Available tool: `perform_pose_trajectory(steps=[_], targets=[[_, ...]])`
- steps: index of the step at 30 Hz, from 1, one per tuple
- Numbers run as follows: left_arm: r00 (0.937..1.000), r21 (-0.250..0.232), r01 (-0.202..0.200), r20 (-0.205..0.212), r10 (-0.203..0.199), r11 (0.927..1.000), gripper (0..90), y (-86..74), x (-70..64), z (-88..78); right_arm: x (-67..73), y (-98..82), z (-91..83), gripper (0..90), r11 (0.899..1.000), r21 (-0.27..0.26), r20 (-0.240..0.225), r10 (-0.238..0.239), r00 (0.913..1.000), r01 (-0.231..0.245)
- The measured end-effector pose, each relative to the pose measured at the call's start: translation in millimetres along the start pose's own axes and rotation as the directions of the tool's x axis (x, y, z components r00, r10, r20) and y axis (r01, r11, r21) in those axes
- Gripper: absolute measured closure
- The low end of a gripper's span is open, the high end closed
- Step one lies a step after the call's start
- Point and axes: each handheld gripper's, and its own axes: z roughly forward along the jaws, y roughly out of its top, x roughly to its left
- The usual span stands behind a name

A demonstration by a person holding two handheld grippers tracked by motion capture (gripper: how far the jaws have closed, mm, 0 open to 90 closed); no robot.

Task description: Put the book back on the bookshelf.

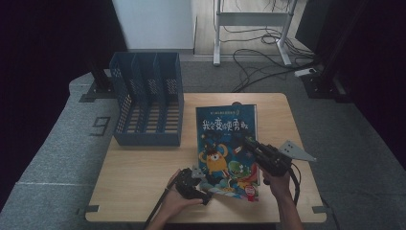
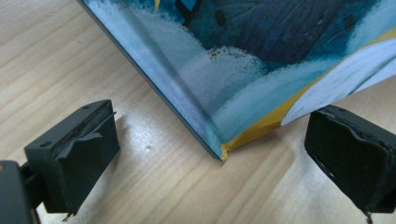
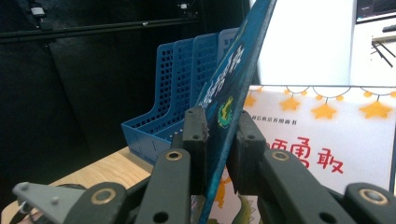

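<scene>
The right gripper (image 3: 218,133) has its fingers closed on the lifted cover of the book (image 1: 226,143) near the tabletop's (image 1: 139,167) front edge. The left gripper (image 2: 210,154) is spread open around the book's corner, by the blue file rack (image 1: 148,103).

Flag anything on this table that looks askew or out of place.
The book's front cover is lifted, pinched in the right gripper, showing the white title page. Its near corner sits between the open left gripper's jaws, untouched. The blue file rack stands square. Nothing looks spilled or damaged.
</scene>
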Motion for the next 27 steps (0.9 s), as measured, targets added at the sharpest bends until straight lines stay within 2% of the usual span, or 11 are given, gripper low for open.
perform_pose_trajectory(steps=[8, 15, 22, 27], targets=[[0.9996, 0.016, 0.003, -0.026, -0.003, 0.9999, 2.7, 8.7, 4.6, 5.5, 3.3, 3.1, -1.3, 80.9, 1.000, -0.008, -0.042, -0.021, 0.9989, 0.021], [0.9983, 0.014, 0.017, -0.055, -0.016, 0.9998, 2.7, 12.6, 8.5, 8.6, 1.7, 3.2, -3.0, 80.9, 0.999, -0.002, -0.027, -0.032, 0.9991, 0.032], [0.9981, -0.011, 0.027, -0.055, -0.027, 0.9996, 3.6, 9.1, 7.4, 7.7, -0.5, 2.1, -3.2, 80.9, 1.000, -0.003, -0.028, -0.029, 0.9992, 0.029], [0.9980, -0.003, 0.018, -0.060, -0.018, 0.9998, 3.4, 10.5, 7.6, 8.5, 0.2, 2.4, -4.2, 80.9, 0.999, -0.002, -0.033, -0.036, 0.9988, 0.036]])
